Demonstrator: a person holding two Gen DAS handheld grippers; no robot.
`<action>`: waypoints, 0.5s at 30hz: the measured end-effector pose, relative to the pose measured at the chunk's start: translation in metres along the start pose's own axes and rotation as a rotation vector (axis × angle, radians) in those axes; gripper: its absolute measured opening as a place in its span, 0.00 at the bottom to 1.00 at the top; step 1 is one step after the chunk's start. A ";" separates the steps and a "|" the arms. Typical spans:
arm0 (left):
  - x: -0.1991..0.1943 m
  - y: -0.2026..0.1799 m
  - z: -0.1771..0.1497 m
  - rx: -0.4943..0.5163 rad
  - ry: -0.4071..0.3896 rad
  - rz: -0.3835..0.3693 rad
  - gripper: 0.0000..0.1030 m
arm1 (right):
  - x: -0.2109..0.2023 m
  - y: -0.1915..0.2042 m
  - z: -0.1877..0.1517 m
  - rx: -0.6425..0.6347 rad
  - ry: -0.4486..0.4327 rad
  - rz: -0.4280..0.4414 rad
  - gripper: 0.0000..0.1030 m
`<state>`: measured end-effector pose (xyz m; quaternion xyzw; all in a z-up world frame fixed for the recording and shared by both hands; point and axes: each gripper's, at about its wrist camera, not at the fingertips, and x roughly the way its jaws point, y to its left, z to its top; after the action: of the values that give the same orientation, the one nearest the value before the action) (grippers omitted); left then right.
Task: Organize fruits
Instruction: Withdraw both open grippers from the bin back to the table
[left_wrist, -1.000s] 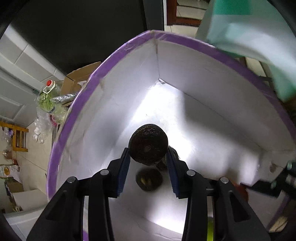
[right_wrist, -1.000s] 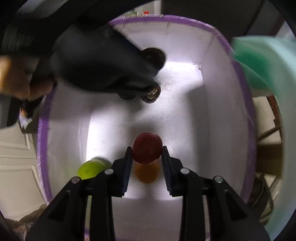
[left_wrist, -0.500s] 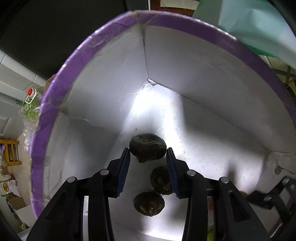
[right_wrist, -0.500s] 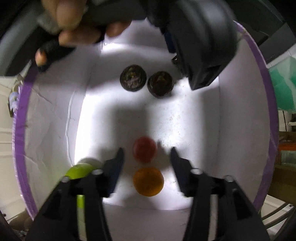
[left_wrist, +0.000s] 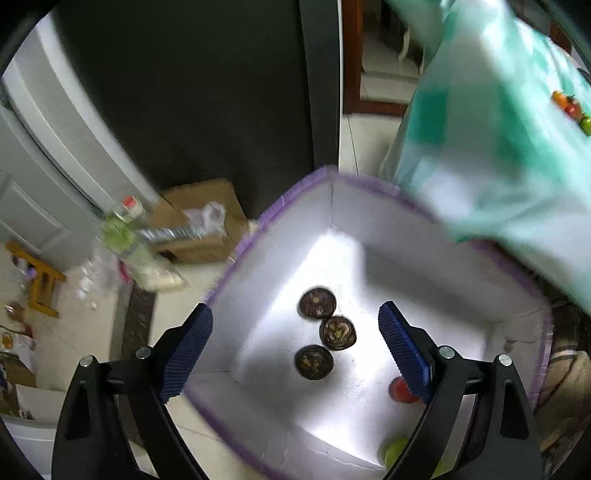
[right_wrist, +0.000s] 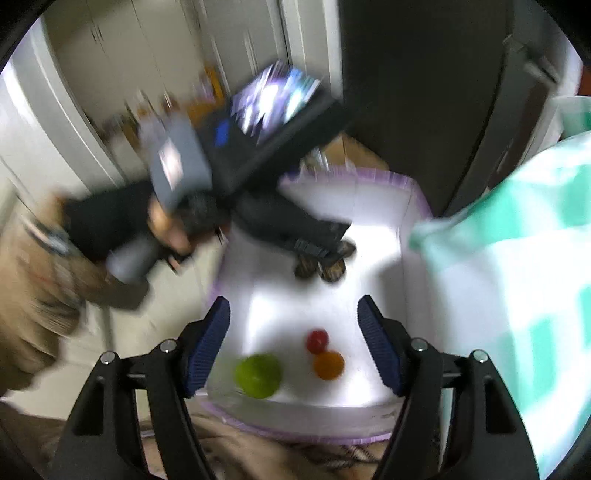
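Both grippers, left gripper and right gripper, were seen opening with nothing held, above the white box; remaining fruits were spotted on the cloth-covered counter, upper right, nearer the right gripper.

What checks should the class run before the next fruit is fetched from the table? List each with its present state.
1. Left gripper free of fruit: ok, jaws opening, nothing between them.
2. Right gripper free of fruit: ok, jaws opening, nothing held.
3. Three dark fruits resting on the floor of the white box: ok, grouped together.
4. Red fruit, orange fruit and green fruit in the box, apart from the dark ones: ok.
5. More fruit waiting on the green checked tablecloth: ok, small fruits show at its far edge.
6. Path to the table clear: cannot tell, both views are blurred.
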<state>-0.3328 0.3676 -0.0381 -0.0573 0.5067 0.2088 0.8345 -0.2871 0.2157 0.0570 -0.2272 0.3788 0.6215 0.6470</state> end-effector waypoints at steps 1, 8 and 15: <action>-0.019 -0.004 0.002 0.001 -0.041 0.011 0.86 | -0.024 -0.007 -0.001 0.014 -0.053 -0.022 0.78; -0.130 -0.086 0.073 0.052 -0.354 -0.084 0.89 | -0.193 -0.121 -0.065 0.341 -0.364 -0.432 0.89; -0.131 -0.268 0.151 0.187 -0.455 -0.352 0.90 | -0.268 -0.243 -0.181 0.693 -0.407 -0.892 0.89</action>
<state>-0.1517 0.1326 0.1177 -0.0191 0.3062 0.0212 0.9516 -0.0716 -0.1224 0.1109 -0.0166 0.2961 0.1612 0.9413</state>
